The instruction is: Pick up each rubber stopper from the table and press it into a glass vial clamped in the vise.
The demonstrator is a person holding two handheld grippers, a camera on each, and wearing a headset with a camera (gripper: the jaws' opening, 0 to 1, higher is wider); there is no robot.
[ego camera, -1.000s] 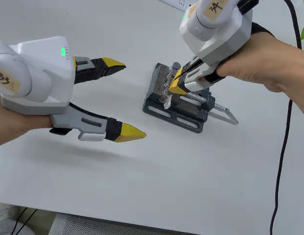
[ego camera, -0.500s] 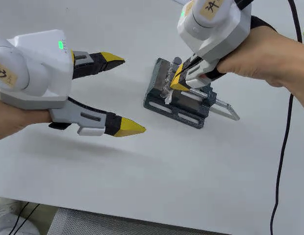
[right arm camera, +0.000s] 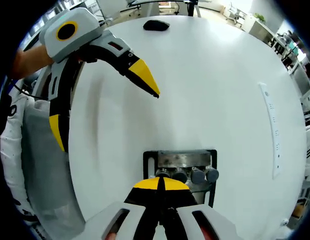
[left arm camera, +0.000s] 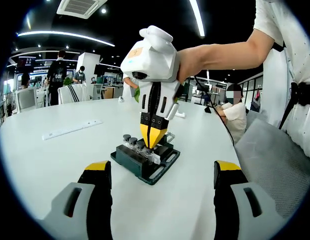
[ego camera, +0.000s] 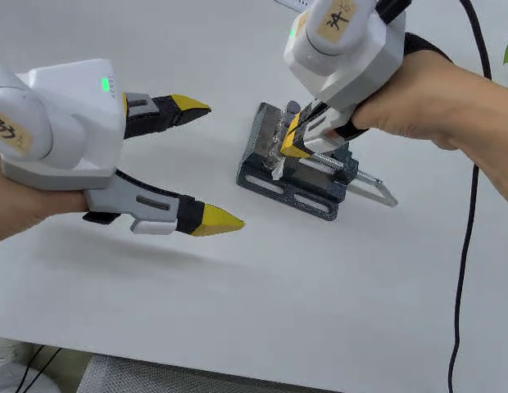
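From where I stand there are two grippers over the white table (ego camera: 238, 311), the left gripper (ego camera: 222, 164) and the right gripper (ego camera: 291, 147), and one dark vise (ego camera: 297, 187). The vise holds what I count as four vials (left arm camera: 129, 143), each with a grey stopper (right arm camera: 198, 176), though the one under the right gripper's tips is half hidden. One white power strip (left arm camera: 70, 130) lies toward the table's far edge, one small black object (right arm camera: 155, 24) near another edge, and one black cable (ego camera: 465, 246) crosses its right side.
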